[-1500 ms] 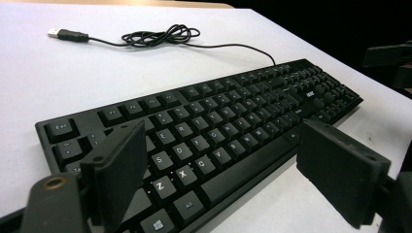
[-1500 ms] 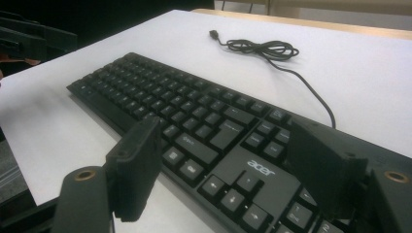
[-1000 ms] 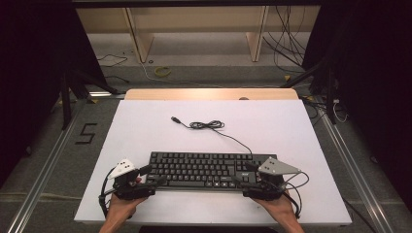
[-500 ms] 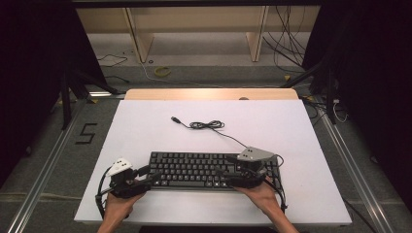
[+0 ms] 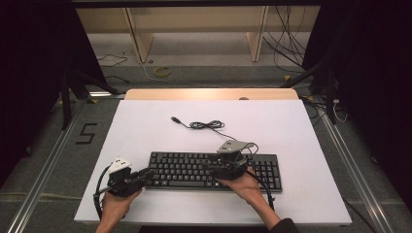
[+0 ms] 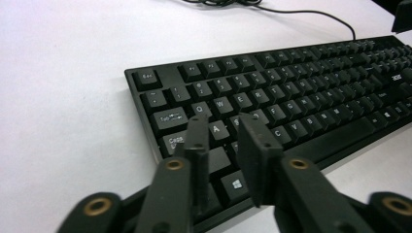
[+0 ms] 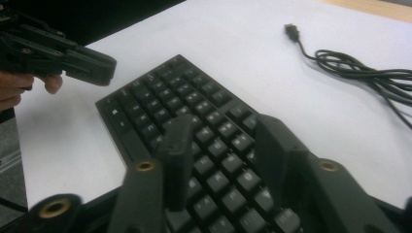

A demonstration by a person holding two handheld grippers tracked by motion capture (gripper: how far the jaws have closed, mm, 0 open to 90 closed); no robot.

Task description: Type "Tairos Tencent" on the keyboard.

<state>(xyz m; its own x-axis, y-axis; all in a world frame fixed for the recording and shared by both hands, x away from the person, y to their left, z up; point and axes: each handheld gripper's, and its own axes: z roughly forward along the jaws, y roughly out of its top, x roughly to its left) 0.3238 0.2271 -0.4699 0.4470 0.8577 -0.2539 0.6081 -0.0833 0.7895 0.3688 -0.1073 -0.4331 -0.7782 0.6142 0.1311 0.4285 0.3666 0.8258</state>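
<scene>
A black keyboard [image 5: 194, 170] lies across the near half of the white table, and its cable [image 5: 206, 125] coils behind it and ends in a USB plug [image 5: 174, 118]. My left gripper [image 5: 147, 174] hovers at the keyboard's left end. In the left gripper view its jaws [image 6: 223, 121] stand over the keyboard's [image 6: 291, 97] lower-left keys; they have just been closing to a narrow gap with nothing between them. My right gripper [image 5: 219, 170] is over the keyboard's middle. Its jaws [image 7: 223, 128] have also been closing, and stand apart above the keys [image 7: 204, 126] with nothing between them.
The white tabletop [image 5: 301, 131] ends in a wooden strip [image 5: 209, 93] at the far side. A "5" mark [image 5: 86, 133] lies on the floor to the left. Wooden shelf legs [image 5: 136, 39] and loose cables [image 5: 286, 43] stand beyond the table.
My right hand has carried its gripper left from the keyboard's right end to over its middle. The left hand has stayed at the left end. The keyboard has not shifted.
</scene>
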